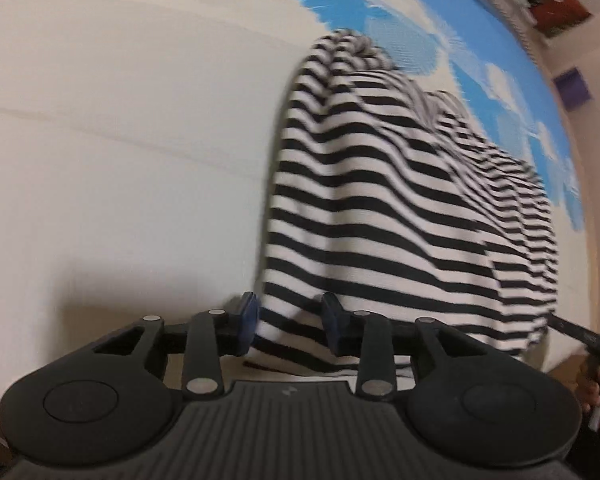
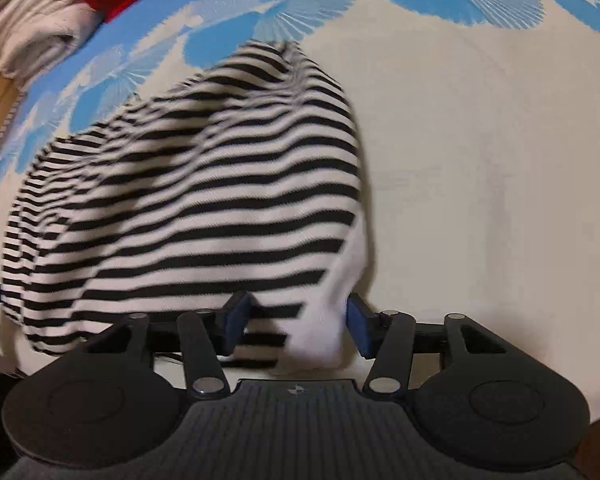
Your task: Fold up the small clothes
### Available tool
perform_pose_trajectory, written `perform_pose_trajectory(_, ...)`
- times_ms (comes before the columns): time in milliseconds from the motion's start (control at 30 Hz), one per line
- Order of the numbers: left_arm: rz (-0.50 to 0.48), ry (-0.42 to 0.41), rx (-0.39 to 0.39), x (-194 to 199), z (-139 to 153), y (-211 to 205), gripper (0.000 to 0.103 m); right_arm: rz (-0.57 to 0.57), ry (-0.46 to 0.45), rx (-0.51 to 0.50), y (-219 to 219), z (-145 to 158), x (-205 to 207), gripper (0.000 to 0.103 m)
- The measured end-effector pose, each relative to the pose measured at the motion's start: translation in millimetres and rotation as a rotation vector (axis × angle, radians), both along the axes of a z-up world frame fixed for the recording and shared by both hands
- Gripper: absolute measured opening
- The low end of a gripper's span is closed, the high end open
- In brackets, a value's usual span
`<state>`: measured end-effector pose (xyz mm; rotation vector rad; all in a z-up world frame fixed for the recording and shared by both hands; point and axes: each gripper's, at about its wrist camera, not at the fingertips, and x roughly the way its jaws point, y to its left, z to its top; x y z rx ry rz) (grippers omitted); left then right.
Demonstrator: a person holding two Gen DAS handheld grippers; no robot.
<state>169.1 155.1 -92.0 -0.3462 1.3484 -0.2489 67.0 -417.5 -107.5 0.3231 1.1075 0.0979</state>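
Striped top half-dragged across the bed, both grips doubtful

Left wrist view: the left gripper (image 1: 290, 322) stands spread around the near edge of the top (image 1: 400, 200), which lies rumpled on the sheet (image 1: 120, 140); its pads do not visibly press, so the hem could slide free. Right wrist view: the right gripper (image 2: 296, 326) is likewise parted, with a white fold of the top (image 2: 188, 200) between its jaws; a loose hold there would let that corner drop and skew the fold.
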Motion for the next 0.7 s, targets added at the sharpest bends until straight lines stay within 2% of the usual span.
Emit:
perform_pose_trajectory(33,-0.015,-0.005,-0.015,-1.4,0.9,-0.1,0.011,0.012,-0.022,-0.008,0.3,2.9,-1.3,0.015)
perform_pose_trajectory(67,-0.025,-0.015,-0.016,-4.0,2.9,-2.0,0.001,0.023,-0.045,0.003,-3.5,6.6,-1.2,0.013)
perform_pose_trajectory(133,-0.016,-0.074,-0.001,-9.5,14.1,-0.3,0.000,-0.001,-0.122,0.071,-18.2,21.8,-8.7,0.011)
perform_pose_trajectory(233,0.041,-0.188,-0.063,-24.2,37.2,21.7,0.000,-0.062,-0.231,0.177,-48.8,41.4,-26.9,0.010)
perform_pose_trajectory(300,0.031,-0.167,0.001,-29.4,33.4,25.6,0.000,-0.052,-0.191,0.127,-55.1,35.6,-34.3,0.010)
perform_pose_trajectory(400,-0.038,-0.059,0.103,-29.1,10.4,12.8,0.001,-0.011,-0.003,0.018,-49.5,2.0,-29.5,0.010)
perform_pose_trajectory(433,-0.061,-0.039,0.130,-29.0,5.9,6.4,0.001,0.004,0.024,-0.013,-45.4,-3.6,-27.8,0.010)
perform_pose_trajectory(567,-0.066,-0.059,0.140,-26.7,13.8,-7.4,0.004,0.008,0.017,-0.050,-35.5,-0.3,-24.8,0.012)
perform_pose_trajectory(633,-0.052,-0.128,0.127,-23.3,27.9,-12.5,0.007,-0.006,-0.024,-0.085,-35.0,8.5,-31.3,0.019)
perform_pose_trajectory(700,-0.066,-0.196,0.082,-22.0,40.0,-16.8,0.007,-0.008,-0.104,-0.118,-33.8,21.6,-38.4,0.024)
